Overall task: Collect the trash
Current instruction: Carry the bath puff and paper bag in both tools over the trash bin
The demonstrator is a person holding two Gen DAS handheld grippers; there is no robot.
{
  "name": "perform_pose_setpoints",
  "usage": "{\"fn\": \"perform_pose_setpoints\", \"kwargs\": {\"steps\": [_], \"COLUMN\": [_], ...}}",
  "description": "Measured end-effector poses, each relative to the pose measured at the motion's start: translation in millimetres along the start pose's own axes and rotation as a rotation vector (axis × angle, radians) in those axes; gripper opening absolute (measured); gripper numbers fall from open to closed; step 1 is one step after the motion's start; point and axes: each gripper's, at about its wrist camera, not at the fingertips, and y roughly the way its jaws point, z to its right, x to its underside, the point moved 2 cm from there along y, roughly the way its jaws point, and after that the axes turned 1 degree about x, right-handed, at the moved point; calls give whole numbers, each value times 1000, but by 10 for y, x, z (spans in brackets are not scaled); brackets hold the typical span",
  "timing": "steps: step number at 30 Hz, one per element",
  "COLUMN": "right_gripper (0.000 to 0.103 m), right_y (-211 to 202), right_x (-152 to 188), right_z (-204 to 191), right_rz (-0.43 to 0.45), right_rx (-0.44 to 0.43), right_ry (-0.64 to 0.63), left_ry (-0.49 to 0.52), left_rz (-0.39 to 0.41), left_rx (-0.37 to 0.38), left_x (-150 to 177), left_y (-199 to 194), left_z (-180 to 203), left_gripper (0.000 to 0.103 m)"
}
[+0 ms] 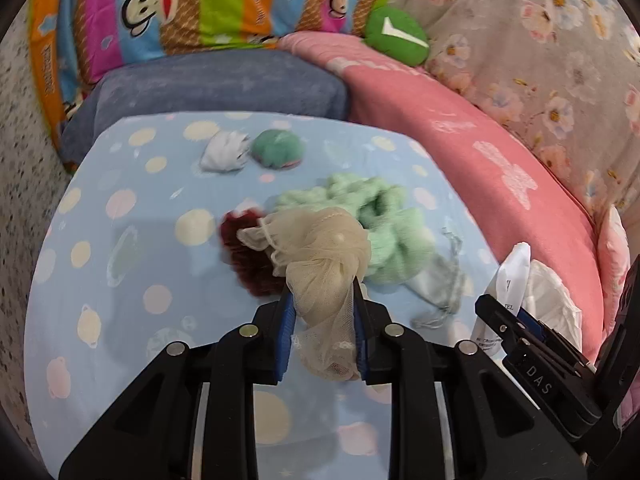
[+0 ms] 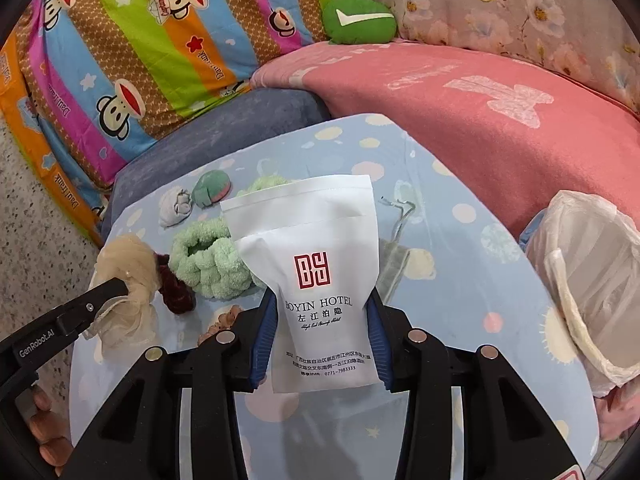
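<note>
My left gripper is shut on a beige mesh puff and holds it above the dotted blue sheet. The puff also shows in the right wrist view. My right gripper is shut on a white hotel bag and holds it upright; the bag shows at the right of the left wrist view. On the sheet lie a green fluffy band, a dark red scrunchie, a grey drawstring pouch, a white crumpled wad and a green ball.
A white plastic bag stands open at the right edge of the sheet. A pink blanket, a blue cushion, a striped monkey quilt and a green round pillow lie behind. Speckled floor is at the left.
</note>
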Motion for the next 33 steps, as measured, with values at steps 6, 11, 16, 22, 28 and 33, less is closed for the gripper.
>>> {"fn": "perform_pose_setpoints", "kwargs": {"steps": [6, 11, 16, 22, 28, 33], "right_gripper": [40, 40, 40, 40, 40, 40], "right_y": [-401, -685, -911, -1109, -1250, -1334], "right_x": [-111, -171, -188, -154, -69, -13], "right_z": [289, 621, 1036, 1553, 2007, 2343], "right_rz": [66, 116, 153, 180, 193, 200], "right_rx": [11, 37, 86, 151, 213, 259], "right_ry": [28, 62, 109, 181, 242, 284], "left_ry": [82, 156, 236, 321, 396, 444], "left_rz": [33, 39, 31, 13, -17, -44], "left_rx": [59, 117, 182, 263, 335, 363], "left_x": [-65, -53, 10, 135, 275, 393], "left_y": [-165, -224, -220, -175, -94, 9], "left_z": [583, 1100, 1680, 2317, 2867, 3219], "left_gripper": [24, 24, 24, 24, 24, 24]}}
